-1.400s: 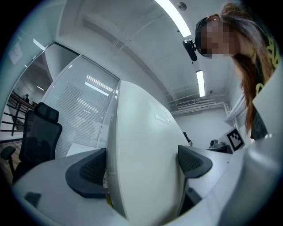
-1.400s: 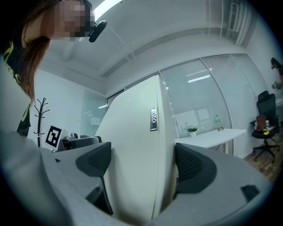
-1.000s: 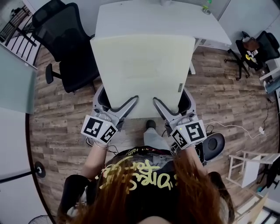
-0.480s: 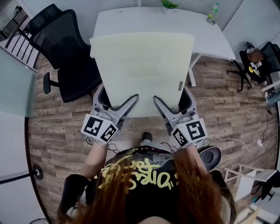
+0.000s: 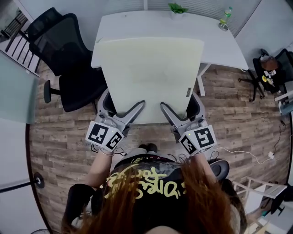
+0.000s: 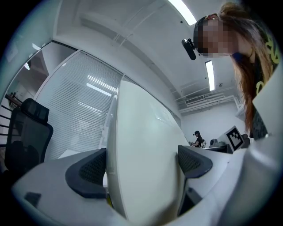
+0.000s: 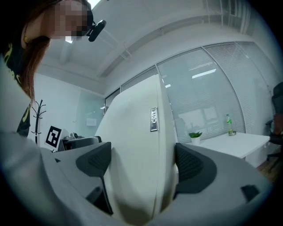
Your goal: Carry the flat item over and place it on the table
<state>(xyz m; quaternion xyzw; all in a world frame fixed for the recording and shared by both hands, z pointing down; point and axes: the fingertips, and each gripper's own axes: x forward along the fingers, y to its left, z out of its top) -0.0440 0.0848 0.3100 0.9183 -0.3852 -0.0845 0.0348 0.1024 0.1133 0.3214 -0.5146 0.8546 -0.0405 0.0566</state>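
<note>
Flat panel [image 5: 151,77], pale and rigid, is held roughly level in the air on the table's near side, pinched along its near edge at two places. The left gripper [image 5: 122,109] grips toward the near-left corner and the right gripper [image 5: 180,109] toward the near-right. Each has one jaw on top of the sheet and one beneath, and each gripper view shows both jaws pressed tight against the sheet's two faces. The two grips are probably set wide apart to stop so broad a sheet from twisting or drooping. Holding only the near edge also leaves the far edge free to lead onto the table [image 5: 219,45]. A small label [image 5: 188,92] sits on the panel's right edge. In the head view the panel's far edge crosses the table's near edge, so its far part seems to be over the top already; how high it rides cannot be told. The tabletop beyond is largely bare, which leaves room to slide forward. A potted plant [image 5: 176,8] and a bottle [image 5: 225,17] stand at the table's far edge, well apart from the panel. An office chair [image 5: 59,45] stands off the table's left corner, near the panel's left edge.
</note>
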